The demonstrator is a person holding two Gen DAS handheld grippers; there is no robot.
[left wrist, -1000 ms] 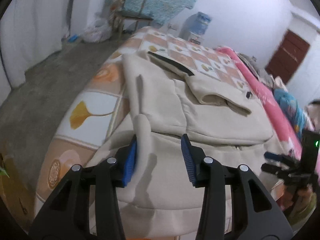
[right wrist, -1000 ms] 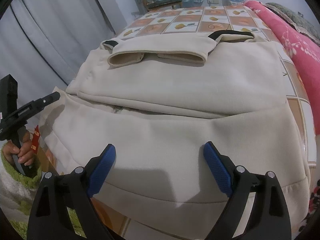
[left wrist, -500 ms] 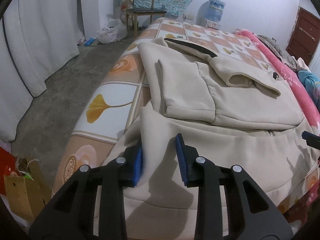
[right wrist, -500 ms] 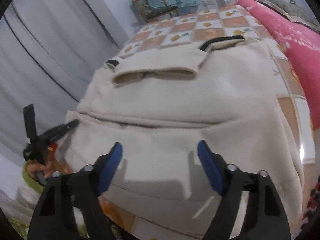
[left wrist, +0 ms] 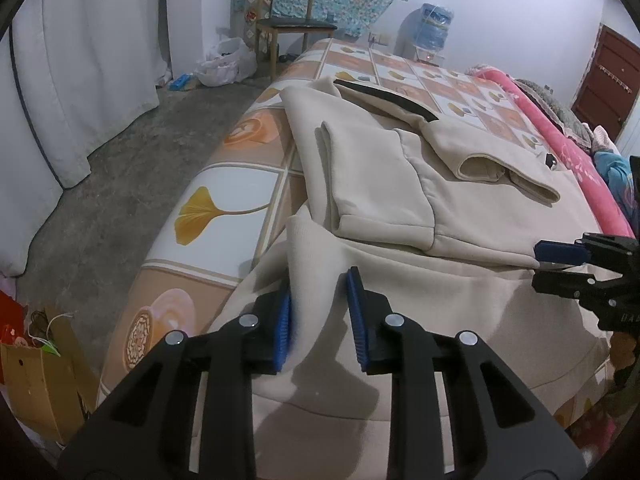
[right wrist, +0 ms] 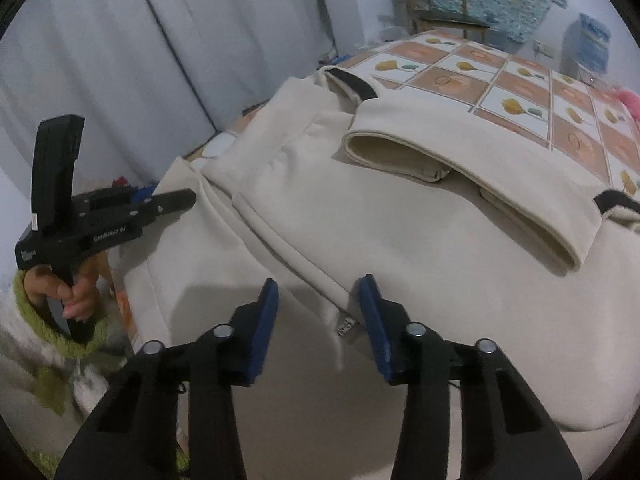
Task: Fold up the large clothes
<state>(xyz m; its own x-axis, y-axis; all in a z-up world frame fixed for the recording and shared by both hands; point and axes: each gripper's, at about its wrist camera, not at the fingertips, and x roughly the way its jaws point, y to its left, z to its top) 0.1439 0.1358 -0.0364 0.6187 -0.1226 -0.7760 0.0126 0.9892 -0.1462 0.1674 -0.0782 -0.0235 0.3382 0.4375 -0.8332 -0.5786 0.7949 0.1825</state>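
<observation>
A large cream hooded sweatshirt (left wrist: pixel 460 208) lies on the bed, its sleeves folded across the chest and its hem hanging over the near edge. It also fills the right wrist view (right wrist: pixel 400 220). My left gripper (left wrist: pixel 318 308) stands over the hem's left corner; a raised ridge of cloth (left wrist: pixel 304 256) runs between its jaws, which are narrowly apart. My right gripper (right wrist: pixel 318 312) is open over the middle of the lower body, near a small zipper pull (right wrist: pixel 345 326). Each gripper shows in the other's view, the right one (left wrist: pixel 560 268) and the left one (right wrist: pixel 160 204).
The bed has a checked sheet with leaf prints (left wrist: pixel 224 208) and a pink blanket (left wrist: pixel 568 160) on the right. A concrete floor (left wrist: pixel 120 160), white curtains (left wrist: pixel 80 60), a wooden chair (left wrist: pixel 288 24) and a water dispenser (left wrist: pixel 432 28) lie beyond. A paper bag (left wrist: pixel 36 376) stands at lower left.
My right gripper has swung left across the lower body and narrowed its jaws. My left gripper stays at the hem's left corner with the cloth ridge between its jaws.
</observation>
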